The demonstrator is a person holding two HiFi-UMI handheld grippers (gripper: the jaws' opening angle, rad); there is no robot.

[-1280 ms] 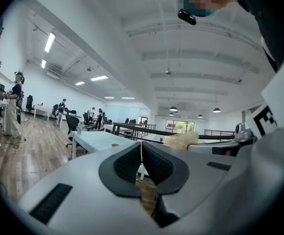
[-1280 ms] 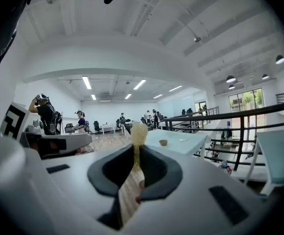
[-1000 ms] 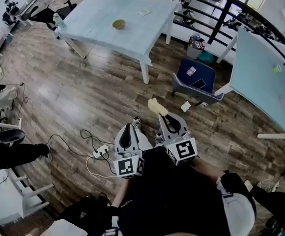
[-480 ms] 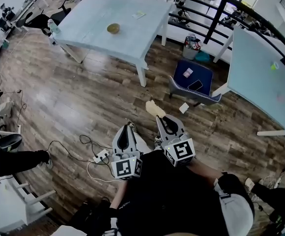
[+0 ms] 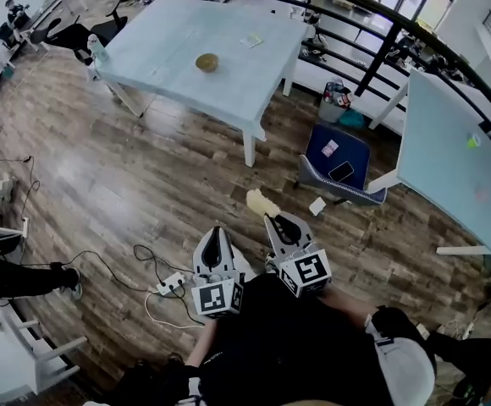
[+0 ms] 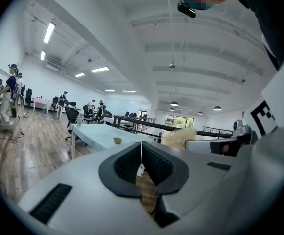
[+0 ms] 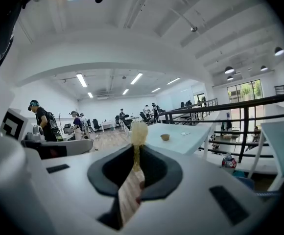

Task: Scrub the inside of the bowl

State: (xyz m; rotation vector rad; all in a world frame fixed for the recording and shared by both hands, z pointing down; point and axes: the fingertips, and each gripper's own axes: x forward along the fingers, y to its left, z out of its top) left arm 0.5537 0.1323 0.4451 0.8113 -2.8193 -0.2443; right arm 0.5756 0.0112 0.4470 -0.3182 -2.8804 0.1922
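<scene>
A small brown bowl (image 5: pixel 206 62) stands on a pale blue table (image 5: pixel 161 36) far ahead of me across the wooden floor. It also shows tiny as the bowl (image 7: pixel 165 137) in the right gripper view and the bowl (image 6: pixel 116 141) in the left gripper view. My right gripper (image 5: pixel 273 219) is held near my body, shut on a pale yellow scrubber (image 5: pixel 260 201) that sticks out past its tips as a fuzzy scrubber (image 7: pixel 138 131). My left gripper (image 5: pixel 217 232) is beside it, shut, with nothing between its fingers.
A blue chair (image 5: pixel 339 146) with a phone on it stands right of the table, by a second pale table (image 5: pixel 449 134). A black railing (image 5: pixel 381 32) runs behind. A power strip and cables (image 5: pixel 171 284) lie on the floor. People (image 7: pixel 40 121) stand far off.
The head view has shifted slightly, so the table and bowl sit a little lower in the picture. Both grippers keep the same pose close to my body.
</scene>
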